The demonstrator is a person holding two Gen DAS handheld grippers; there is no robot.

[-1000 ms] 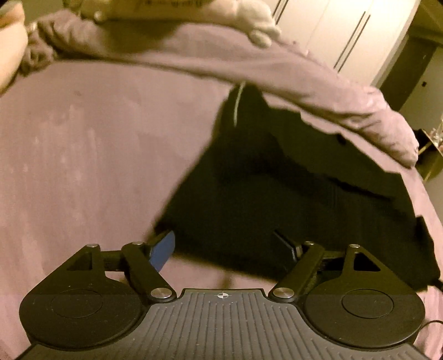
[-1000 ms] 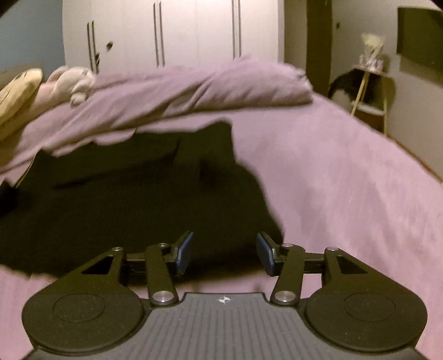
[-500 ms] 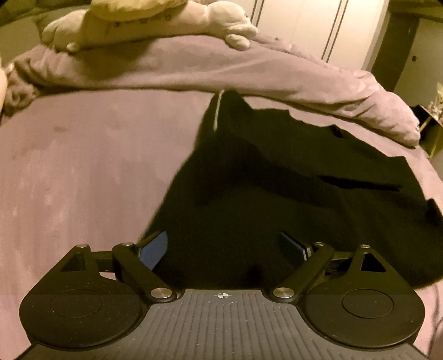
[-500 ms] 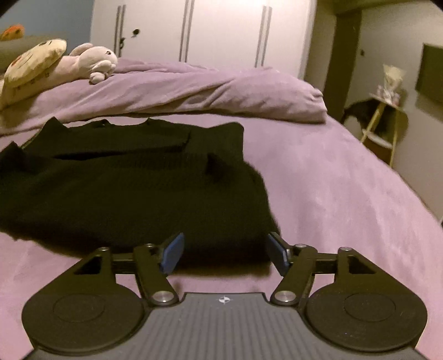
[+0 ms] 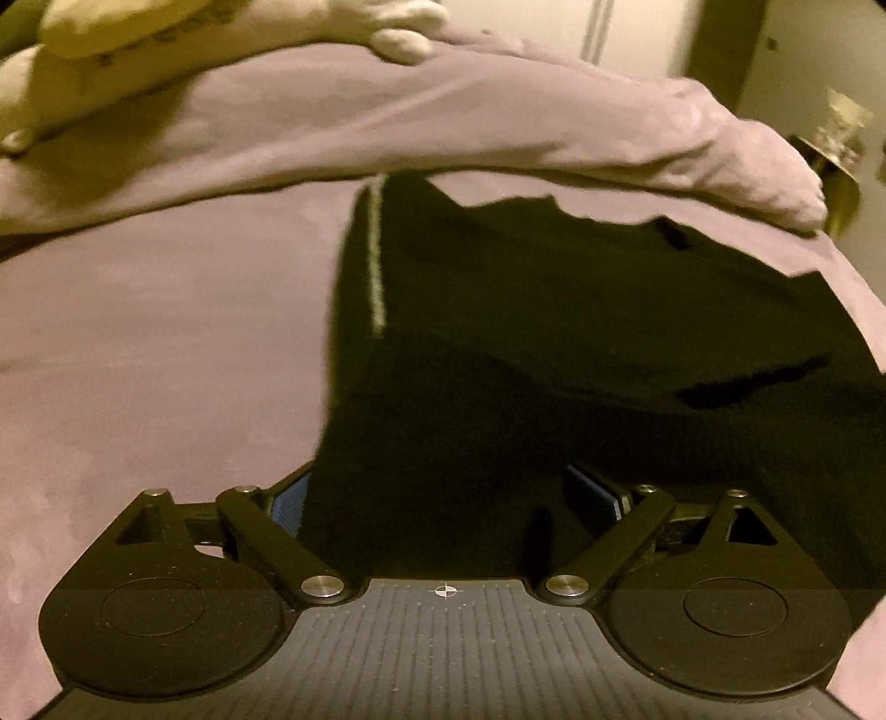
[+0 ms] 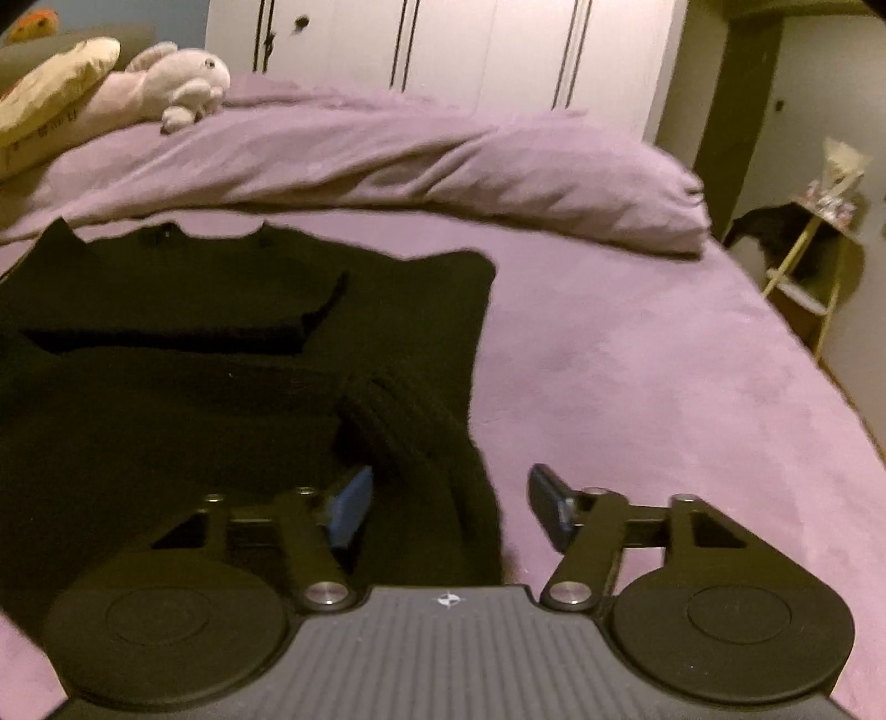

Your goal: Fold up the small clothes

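A black knitted sweater (image 5: 581,343) lies spread on the purple bed, its neck toward the rolled duvet; it also shows in the right wrist view (image 6: 183,354), with a sleeve folded across the chest. My left gripper (image 5: 443,498) is open, its jaws wide on either side of the sweater's near left edge. My right gripper (image 6: 448,504) is open, its jaws on either side of the sweater's near right corner, where the cloth bunches up in a ribbed fold (image 6: 398,426).
A rolled purple duvet (image 6: 421,160) lies across the far side of the bed. A plush rabbit (image 6: 177,83) and a yellow pillow (image 6: 50,99) lie beyond it. White wardrobe doors (image 6: 470,50) stand behind. A small side table (image 6: 814,249) stands right of the bed.
Both grippers moved forward and down onto the sweater's near edge. The left jaws now straddle the left edge, the right jaws the right corner. Both stayed open.
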